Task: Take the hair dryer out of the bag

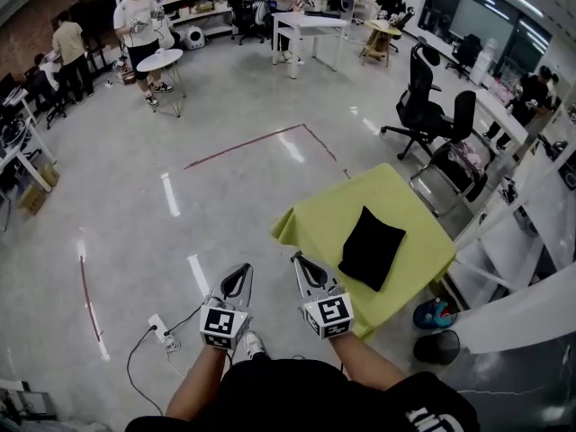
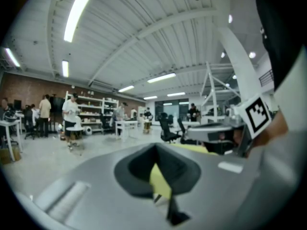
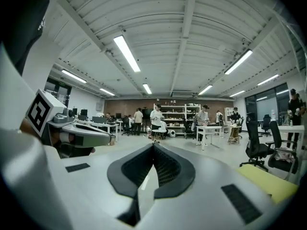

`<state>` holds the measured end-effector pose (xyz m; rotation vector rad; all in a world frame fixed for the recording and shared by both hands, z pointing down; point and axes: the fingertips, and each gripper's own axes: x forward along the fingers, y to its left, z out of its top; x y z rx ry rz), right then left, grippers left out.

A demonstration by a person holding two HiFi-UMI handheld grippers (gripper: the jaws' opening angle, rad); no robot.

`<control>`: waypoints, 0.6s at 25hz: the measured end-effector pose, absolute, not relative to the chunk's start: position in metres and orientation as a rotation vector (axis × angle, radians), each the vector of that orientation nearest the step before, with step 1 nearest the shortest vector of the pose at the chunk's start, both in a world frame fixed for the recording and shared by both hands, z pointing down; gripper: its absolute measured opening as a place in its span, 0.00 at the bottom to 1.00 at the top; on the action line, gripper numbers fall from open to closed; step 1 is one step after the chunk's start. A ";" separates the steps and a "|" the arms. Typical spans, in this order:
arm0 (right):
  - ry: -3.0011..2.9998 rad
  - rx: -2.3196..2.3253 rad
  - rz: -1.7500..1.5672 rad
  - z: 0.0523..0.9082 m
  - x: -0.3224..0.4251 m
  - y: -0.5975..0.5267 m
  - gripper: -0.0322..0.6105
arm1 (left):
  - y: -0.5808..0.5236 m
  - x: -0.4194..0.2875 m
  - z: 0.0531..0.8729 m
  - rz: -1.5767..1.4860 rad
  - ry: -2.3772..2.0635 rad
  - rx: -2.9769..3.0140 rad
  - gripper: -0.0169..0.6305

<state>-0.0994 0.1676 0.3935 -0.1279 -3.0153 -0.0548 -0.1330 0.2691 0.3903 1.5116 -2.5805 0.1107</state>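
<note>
Bag [image 1: 371, 247] lies on the green table [image 1: 326, 216] (hair dryer presumably inside, unseen), near the closed, empty left gripper [image 1: 237, 281] and right gripper [image 1: 303, 270]; better open both, pin the bag, then find its mouth.

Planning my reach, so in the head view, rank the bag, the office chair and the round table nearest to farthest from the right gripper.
1. Bag, on the green table, just right of the right gripper.
2. Office chair, beyond that table, upper right.
3. Round table, far off at upper left.
</note>
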 end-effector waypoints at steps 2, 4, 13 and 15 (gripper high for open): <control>-3.014 -0.096 -0.049 0.396 -0.112 0.167 0.06 | 0.269 -0.149 0.390 0.107 -2.566 1.533 0.04; -3.015 -0.057 -0.044 0.397 -0.123 0.166 0.06 | 0.268 -0.163 0.392 0.109 -2.552 1.557 0.04; -3.003 0.175 -0.029 0.400 -0.136 0.148 0.06 | 0.253 -0.192 0.409 0.154 -2.470 1.707 0.04; -2.991 0.238 -0.020 0.404 -0.131 0.141 0.06 | 0.247 -0.193 0.410 0.176 -2.441 1.753 0.04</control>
